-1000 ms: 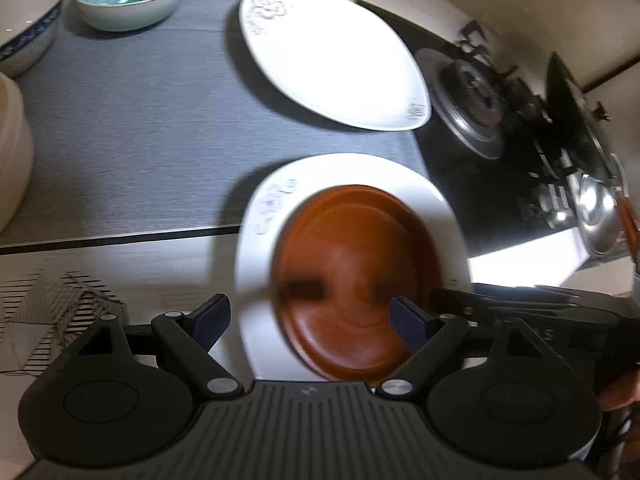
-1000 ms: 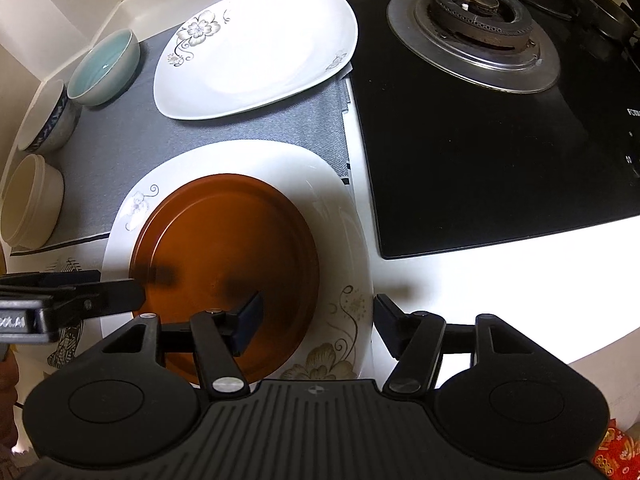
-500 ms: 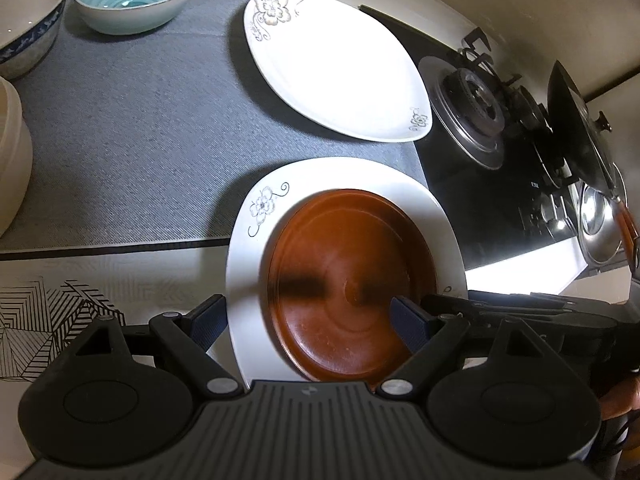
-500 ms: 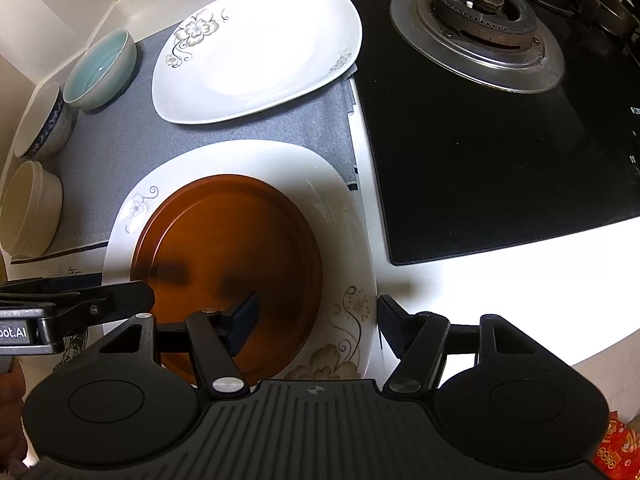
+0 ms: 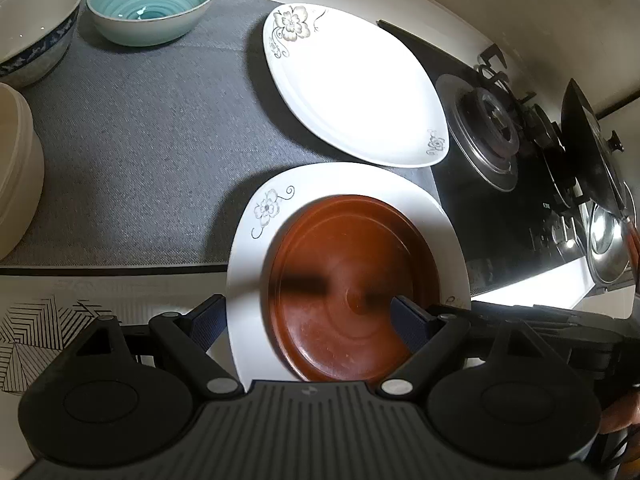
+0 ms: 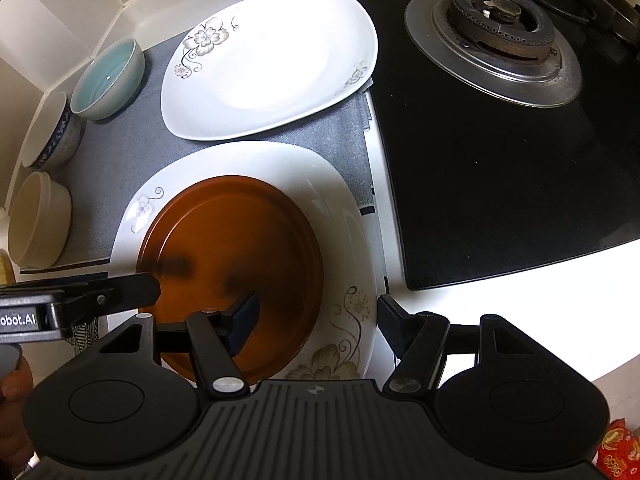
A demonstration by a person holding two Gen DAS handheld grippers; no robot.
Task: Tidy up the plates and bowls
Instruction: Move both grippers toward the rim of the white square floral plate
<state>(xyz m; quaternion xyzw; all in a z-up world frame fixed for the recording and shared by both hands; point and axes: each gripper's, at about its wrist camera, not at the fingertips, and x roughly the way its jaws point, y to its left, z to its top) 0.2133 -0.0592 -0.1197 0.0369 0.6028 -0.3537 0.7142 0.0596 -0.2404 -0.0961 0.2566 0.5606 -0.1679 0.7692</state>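
A brown round plate lies on a white flowered plate at the counter's front. A second white flowered plate lies behind it on the grey mat. A teal bowl, a blue-rimmed bowl and a cream bowl stand at the left. My left gripper is open over the stacked plates' left side. My right gripper is open, straddling the white plate's right rim. Neither holds anything.
A grey mat covers the counter's left part. A black gas hob with a burner lies to the right. A pot lid and metal pot stand at the far right.
Both grippers have pulled back and up a little from the stacked plates. The dishes have not moved and both grippers stay open.
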